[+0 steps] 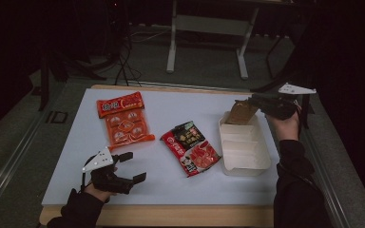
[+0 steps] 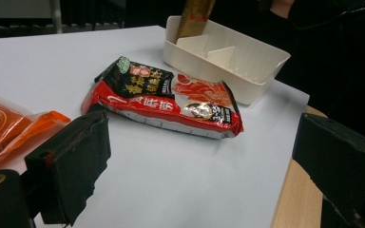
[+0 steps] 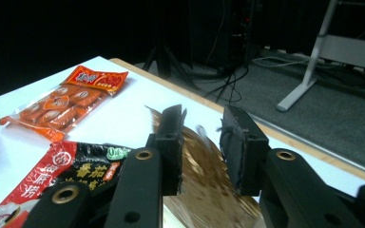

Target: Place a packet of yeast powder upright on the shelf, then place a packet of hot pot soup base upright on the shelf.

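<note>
High view: white table top (image 1: pixel 171 185) with a wooden edge. Right gripper (image 1: pixel 247 105) at the far right end, over the far compartment of a cream plastic divided tray (image 1: pixel 261 156). A brown-gold foil packet (image 1: pixel 241 113) stands tilted in that far compartment, its top between the right jaws. Left gripper (image 1: pixel 133 167) rests near the front left corner, jaws spread wide, nothing between them. An orange plastic snack pack with round pieces (image 1: pixel 125 122) lies on the left half of the table. A red-and-black noodle bag (image 1: pixel 190 147) lies flat in the middle, just beside the tray's left wall.

Left gripper view: jaws stand far apart with bare table between them. Noodle bag (image 2: pixel 164 97) lies ahead, the tray (image 2: pixel 247 80) behind it, and the brown packet (image 2: pixel 195 16) stands up in the tray's far end. Corner of the orange pack (image 2: pixel 9 128) at left.

Right gripper view: jaws parted with the brown packet (image 3: pixel 204 180) between them, blurred. The pads look clear of the foil, so grip released. Noodle bag (image 3: pixel 57 175) lower left, orange pack (image 3: pixel 71 99) beyond.
</note>
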`<state>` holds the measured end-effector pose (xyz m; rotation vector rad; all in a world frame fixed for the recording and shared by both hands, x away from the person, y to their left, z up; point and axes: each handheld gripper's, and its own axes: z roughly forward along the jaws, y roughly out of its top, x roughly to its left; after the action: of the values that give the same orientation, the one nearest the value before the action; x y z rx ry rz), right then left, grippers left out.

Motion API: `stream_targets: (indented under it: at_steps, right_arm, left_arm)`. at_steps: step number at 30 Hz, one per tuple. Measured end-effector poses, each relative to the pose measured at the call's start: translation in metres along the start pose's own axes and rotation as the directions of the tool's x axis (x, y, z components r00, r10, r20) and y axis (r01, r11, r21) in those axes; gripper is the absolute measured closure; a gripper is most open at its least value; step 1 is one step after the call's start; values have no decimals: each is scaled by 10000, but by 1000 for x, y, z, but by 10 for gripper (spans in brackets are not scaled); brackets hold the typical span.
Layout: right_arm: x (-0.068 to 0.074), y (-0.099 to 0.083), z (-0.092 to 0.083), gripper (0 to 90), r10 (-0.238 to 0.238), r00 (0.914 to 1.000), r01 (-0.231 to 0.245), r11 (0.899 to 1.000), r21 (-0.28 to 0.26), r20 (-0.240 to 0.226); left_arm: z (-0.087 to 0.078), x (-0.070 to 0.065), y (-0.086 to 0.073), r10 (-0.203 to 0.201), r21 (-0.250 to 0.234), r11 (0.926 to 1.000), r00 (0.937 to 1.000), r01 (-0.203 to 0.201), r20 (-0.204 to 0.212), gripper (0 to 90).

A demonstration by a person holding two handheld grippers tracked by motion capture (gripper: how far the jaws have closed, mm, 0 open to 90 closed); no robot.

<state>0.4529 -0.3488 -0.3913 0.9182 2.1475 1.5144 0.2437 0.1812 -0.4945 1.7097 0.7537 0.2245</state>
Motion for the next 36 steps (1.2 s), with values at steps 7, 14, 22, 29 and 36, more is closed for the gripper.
stream_targets:
  at_steps: [7, 14, 22, 29, 36]
  right_arm:
    - [17, 12, -2, 648, -206, 9998, 206, 9998, -70, -80]
    - [40, 20, -6, 505, -211, 9998, 211, 9997, -77, 39]
    - [66, 19, -15, 281, 55, 9999, -49, 9988, -492, 127]
    - [98, 9, -24, 122, 266, 9994, -278, 9975, -651, -201]
    - [124, 1, -33, 141, -181, 9989, 151, 9975, -687, -428]
  left_arm:
    - [2, -3, 2, -23, 129, 9999, 10000, 22, 96, 56]
    - [3, -5, 5, 191, 117, 9997, 9998, -192, 100, 56]
    - [5, -4, 8, 29, 88, 10000, 9999, -30, 145, 56]
    - [7, -6, 18, -8, 528, 9986, 9996, -7, 289, 98]
    - [15, -6, 25, -38, 686, 9976, 9995, 16, 319, 132]
